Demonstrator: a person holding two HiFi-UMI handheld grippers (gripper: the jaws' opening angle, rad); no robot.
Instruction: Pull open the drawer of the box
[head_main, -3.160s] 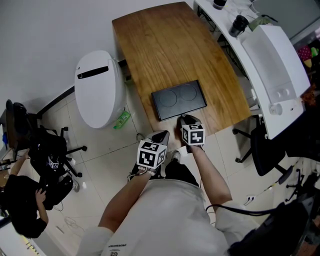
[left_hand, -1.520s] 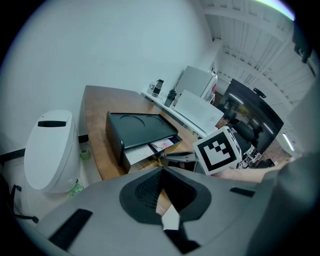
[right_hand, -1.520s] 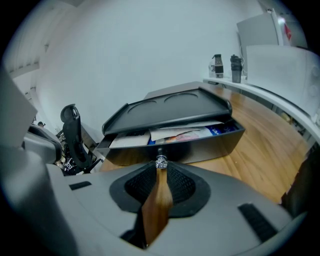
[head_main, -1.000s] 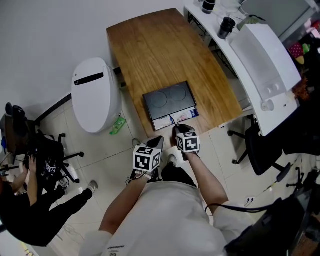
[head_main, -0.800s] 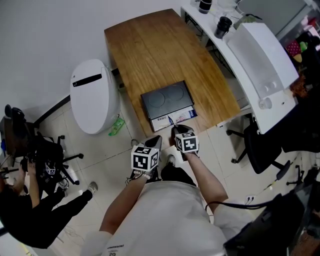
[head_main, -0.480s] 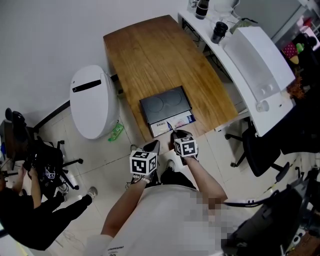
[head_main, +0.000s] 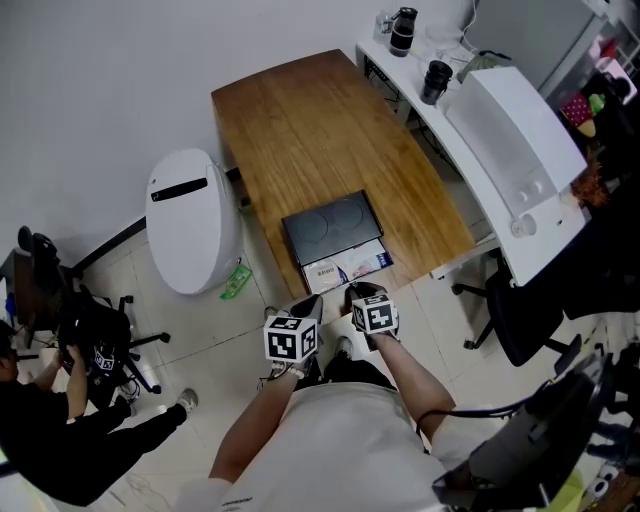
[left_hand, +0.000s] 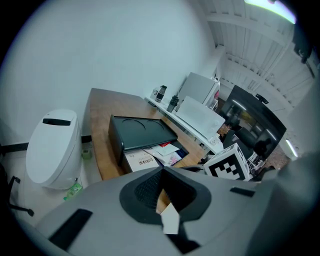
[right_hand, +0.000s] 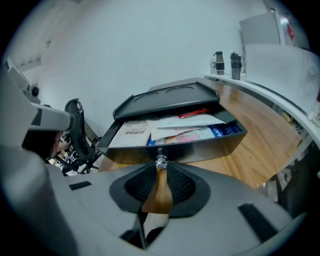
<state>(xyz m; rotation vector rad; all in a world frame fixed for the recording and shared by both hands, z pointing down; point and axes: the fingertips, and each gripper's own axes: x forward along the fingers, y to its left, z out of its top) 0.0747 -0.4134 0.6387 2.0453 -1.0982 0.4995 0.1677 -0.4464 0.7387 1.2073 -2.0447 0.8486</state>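
The right gripper (right_hand: 161, 168) has its fingers pinched narrow on the small metal knob (right_hand: 161, 162) at the middle of the drawer's front wall, the knob sitting right at their tips. Just beyond the fingertips the dark, shallow drawer (right_hand: 200, 147) stands drawn out of the flat black box (head_main: 330, 225), which has two rings pressed into its lid and lies at the near edge of the long wooden table (head_main: 320, 120). Past the front wall, the drawer holds loose papers (right_hand: 182, 121), with a white booklet (right_hand: 131, 134) ahead and to the left of the fingers and a blue-printed sheet ahead and to the right.

The left gripper (left_hand: 162, 176) has its fingers drawn together with nothing between them. It hangs beside the right gripper, short of the table edge and above the tiled floor. The open drawer and the box lie ahead of its fingertips, apart from them, and the right gripper's marker cube shows just to their right. A white, rounded lidded bin (head_main: 193, 230) stands on the floor ahead and well to the left of the left fingers.
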